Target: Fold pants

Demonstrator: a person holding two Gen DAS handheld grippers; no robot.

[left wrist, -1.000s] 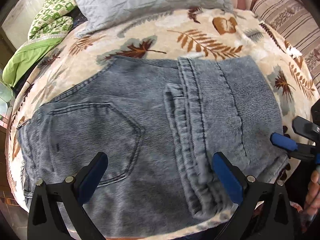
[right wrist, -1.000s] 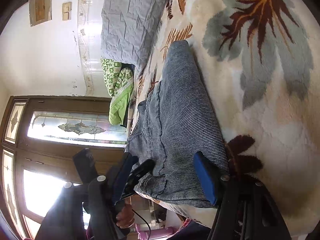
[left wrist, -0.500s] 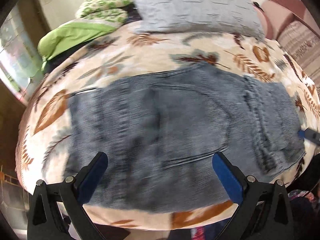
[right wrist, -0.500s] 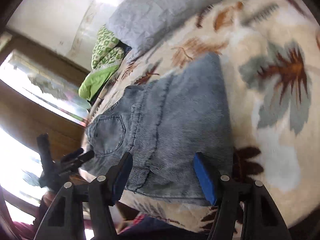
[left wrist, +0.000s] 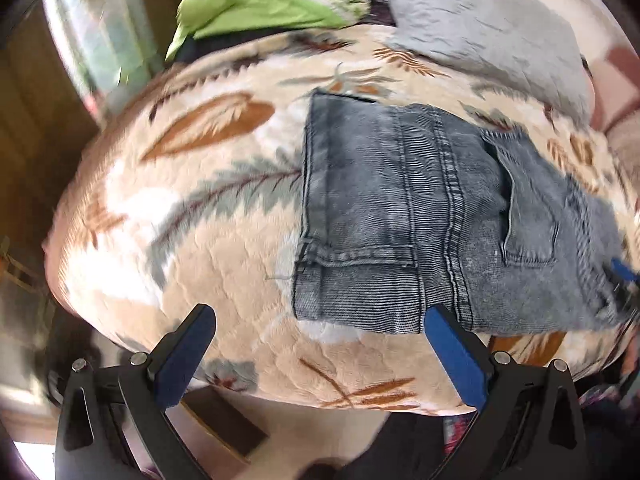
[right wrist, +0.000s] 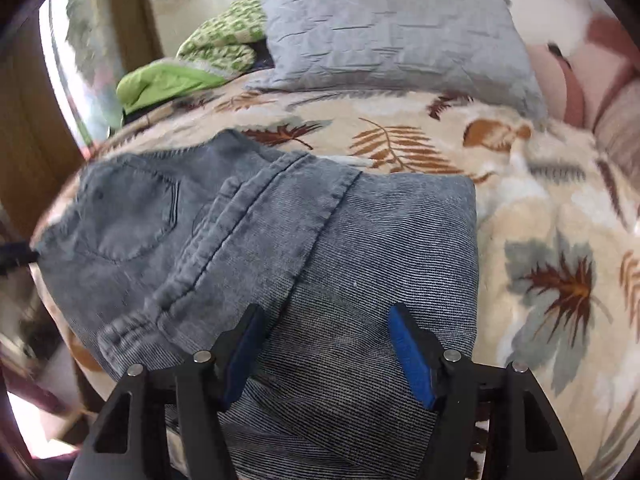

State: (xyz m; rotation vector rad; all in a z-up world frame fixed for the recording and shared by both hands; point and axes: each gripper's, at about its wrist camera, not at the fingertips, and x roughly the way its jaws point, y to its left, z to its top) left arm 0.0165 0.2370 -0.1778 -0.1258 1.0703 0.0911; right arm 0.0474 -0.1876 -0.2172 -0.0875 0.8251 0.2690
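Note:
Grey-blue jeans (left wrist: 432,216) lie folded into a compact bundle on a bed with a leaf-print blanket (left wrist: 200,240). In the left wrist view my left gripper (left wrist: 316,344) is open and empty, near the front edge of the bed, with its right finger at the waistband corner. In the right wrist view the jeans (right wrist: 280,248) fill the middle, back pocket at left. My right gripper (right wrist: 324,352) is open and hovers over the near right part of the denim. Its tip also shows at the right edge of the left wrist view (left wrist: 624,272).
A grey quilted pillow (right wrist: 392,36) lies at the head of the bed. Green bedding (right wrist: 188,68) is piled at the back left beside a window. A striped cushion (right wrist: 620,128) sits at the far right. The bed's front edge drops off just below both grippers.
The left gripper has swung left, off the jeans, so they now sit at the right of its view. The right gripper's view has rotated upright and it now sits over the denim.

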